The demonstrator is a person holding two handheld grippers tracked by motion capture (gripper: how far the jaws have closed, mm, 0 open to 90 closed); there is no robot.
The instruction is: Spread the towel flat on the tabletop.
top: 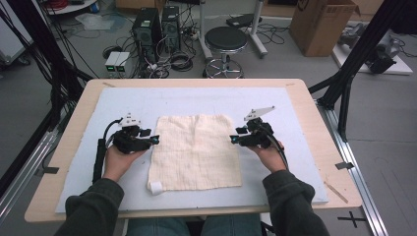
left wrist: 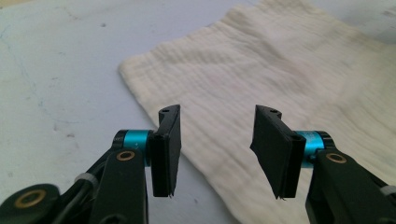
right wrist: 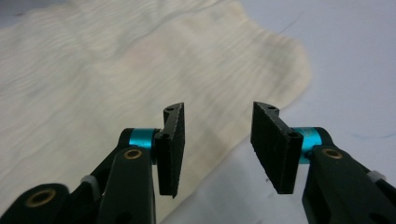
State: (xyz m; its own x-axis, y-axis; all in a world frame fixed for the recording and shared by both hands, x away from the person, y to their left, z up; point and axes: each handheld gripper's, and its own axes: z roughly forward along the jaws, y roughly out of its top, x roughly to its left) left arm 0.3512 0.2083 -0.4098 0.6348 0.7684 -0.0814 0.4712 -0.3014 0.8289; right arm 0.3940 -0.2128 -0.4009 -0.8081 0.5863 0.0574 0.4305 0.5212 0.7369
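Note:
A cream cloth (top: 196,150) lies flat on the pale blue mat (top: 275,105) in the middle of the table, with a small white tag (top: 156,187) at its near left corner. My left gripper (top: 156,139) hovers at the cloth's left edge, jaws open and nothing between them. In the left gripper view the cloth (left wrist: 289,70) spreads out just beyond the black pads (left wrist: 167,149). My right gripper (top: 233,139) sits at the cloth's right edge, also open and empty. Beneath its jaws, the right gripper view has the cloth (right wrist: 107,79) and its edge.
The mat covers most of a wooden table (top: 314,118). Beyond the far edge on the floor stand a black stool (top: 225,42), computer towers (top: 147,29) with cables, and a cardboard box (top: 322,24). Black frame struts (top: 354,59) rise at the right.

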